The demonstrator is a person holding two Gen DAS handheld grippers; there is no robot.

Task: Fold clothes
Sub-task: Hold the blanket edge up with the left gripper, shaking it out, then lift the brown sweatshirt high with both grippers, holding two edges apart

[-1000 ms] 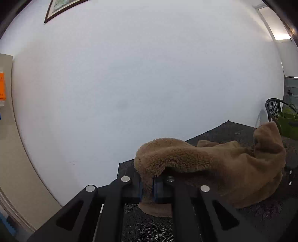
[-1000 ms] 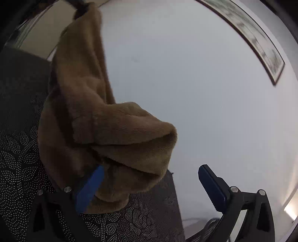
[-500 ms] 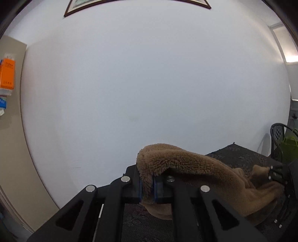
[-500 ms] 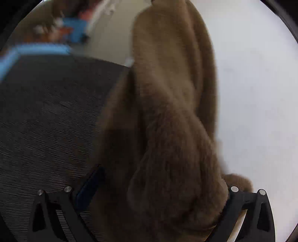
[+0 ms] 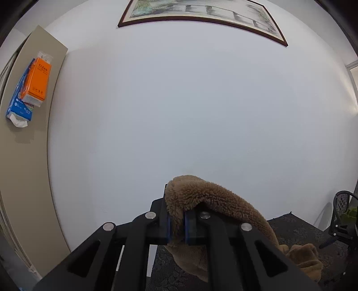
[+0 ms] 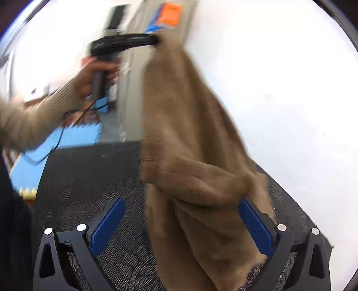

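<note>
**Left gripper lifts the garment high; right gripper stands open around it**

The left gripper [image 5: 176, 230] is clenched on a fold of the brown fleece garment [image 5: 214, 201], its blue pads pressed against the pile on both sides. Against the picture half a second ago, its camera now looks higher up the white wall [image 5: 179, 112]: the framed picture [image 5: 201, 11] shows far more fully, and the orange box [image 5: 37, 81] on the beige panel sits lower in view. The dark patterned tabletop [image 5: 297, 230] has sunk toward the bottom edge, and the cloth trails down to the right from the grip to a bunched end low at the right.

In the right wrist view the garment [image 6: 192, 138] hangs as a long drape from the left gripper [image 6: 154, 41], which a person's hand [image 6: 98, 73] in a ribbed beige sleeve [image 6: 38, 116] holds up at the top of the frame. Half a second ago the cloth filled the space between the fingers and hid the right pad; now both blue pads [image 6: 255, 226] show, spread wide. The right gripper [image 6: 181, 226] is released, with the lower cloth hanging between its fingers over the tabletop [image 6: 89, 179]; the cloth brushes the right pad, though motion blur makes the contact unclear.
</note>
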